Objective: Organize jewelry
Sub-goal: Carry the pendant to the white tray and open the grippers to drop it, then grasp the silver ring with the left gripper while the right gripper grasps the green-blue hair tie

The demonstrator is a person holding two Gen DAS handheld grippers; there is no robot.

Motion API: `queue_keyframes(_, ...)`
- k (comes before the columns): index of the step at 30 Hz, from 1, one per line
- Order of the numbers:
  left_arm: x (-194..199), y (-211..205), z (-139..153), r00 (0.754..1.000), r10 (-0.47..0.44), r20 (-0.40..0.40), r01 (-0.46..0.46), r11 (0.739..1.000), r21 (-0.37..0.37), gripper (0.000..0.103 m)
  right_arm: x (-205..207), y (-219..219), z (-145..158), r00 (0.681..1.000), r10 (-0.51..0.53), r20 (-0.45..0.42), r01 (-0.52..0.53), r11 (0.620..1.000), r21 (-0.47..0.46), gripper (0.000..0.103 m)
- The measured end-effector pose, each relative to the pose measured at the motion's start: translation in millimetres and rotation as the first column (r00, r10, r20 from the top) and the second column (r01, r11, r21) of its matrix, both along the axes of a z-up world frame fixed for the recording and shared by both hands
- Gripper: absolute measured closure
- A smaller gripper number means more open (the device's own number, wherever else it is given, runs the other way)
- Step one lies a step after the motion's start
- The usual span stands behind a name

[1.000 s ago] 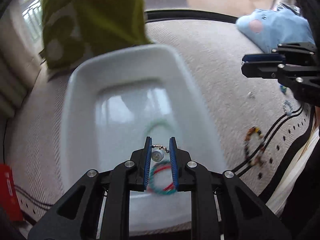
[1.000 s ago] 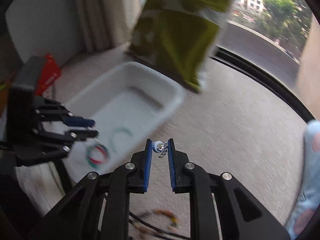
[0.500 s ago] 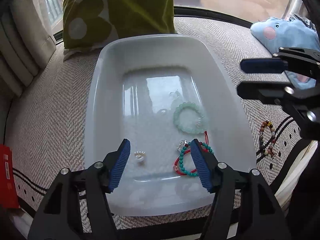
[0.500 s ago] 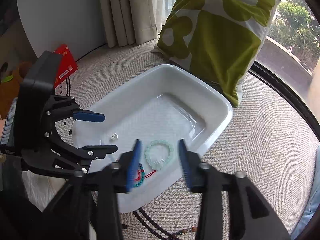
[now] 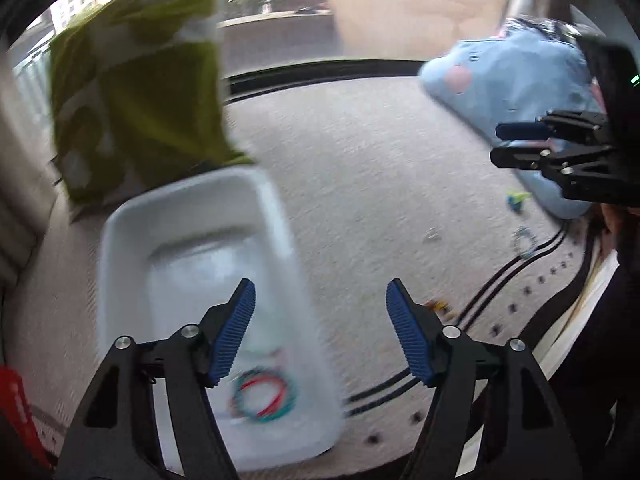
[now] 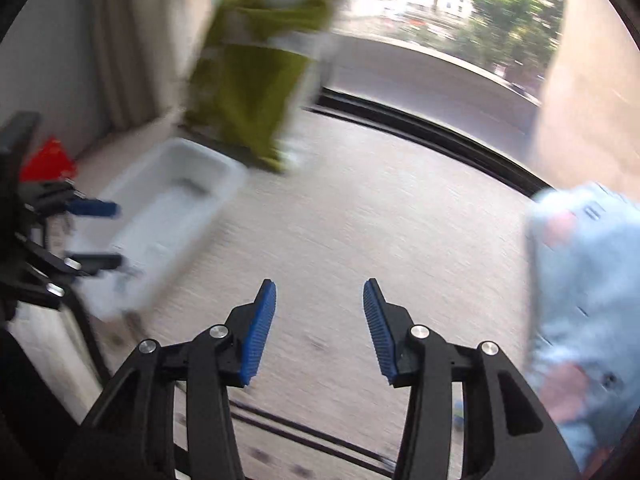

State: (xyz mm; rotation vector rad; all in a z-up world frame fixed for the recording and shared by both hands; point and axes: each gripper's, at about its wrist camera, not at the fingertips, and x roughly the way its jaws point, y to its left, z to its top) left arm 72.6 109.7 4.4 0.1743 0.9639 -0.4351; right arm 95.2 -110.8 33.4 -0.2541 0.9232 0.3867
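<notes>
The white tray sits on the woven rug, blurred by motion, with a red and teal bracelet lying in its near end. My left gripper hangs over the tray's right rim and the rug; its jaws are opening and nothing is between them. Loose pieces lie on the rug to the right: a pale blue ring bracelet, a small green and blue piece and a beaded bracelet. My right gripper is open and empty over bare rug, right of the tray.
A green patterned cushion leans behind the tray. A blue plush toy lies at the far right, close to my right gripper. A red box stands left of the tray. A window edge runs along the back.
Both grippers held small jewellery over the tray, opened and let it go there. Both have since swung right, away from the tray, toward the loose pieces on the rug.
</notes>
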Motion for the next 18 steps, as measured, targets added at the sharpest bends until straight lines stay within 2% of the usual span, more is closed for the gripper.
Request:
queue_keyframes(3,12,-37,-8,0.999,-0.014,-0.032,0.013,0.999,-0.043,0.034,-2,-55,-15,0.997,-0.075,-0.007,0.074,0.996,-0.054,0.057)
queue_keyframes(9,34,-98,-48,0.997,-0.025,-0.074,0.024,1.000,-0.018,0.034,-6,-127,-56,0.991,-0.123,-0.054,0.115,0.986,-0.123,0.057)
queue_keyframes(12,44,-119,-75,0.993,-0.019,-0.119,0.019,1.000,0.004,0.034,-7,-146,-72,0.987,-0.140,-0.077,0.129,0.983,-0.128,0.057)
queue_keyframes(18,51,-143,-103,0.993,-0.035,-0.109,0.038,0.999,0.025,0.034,-5,-166,-100,0.978,-0.166,-0.129,0.152,0.982,-0.112,0.057)
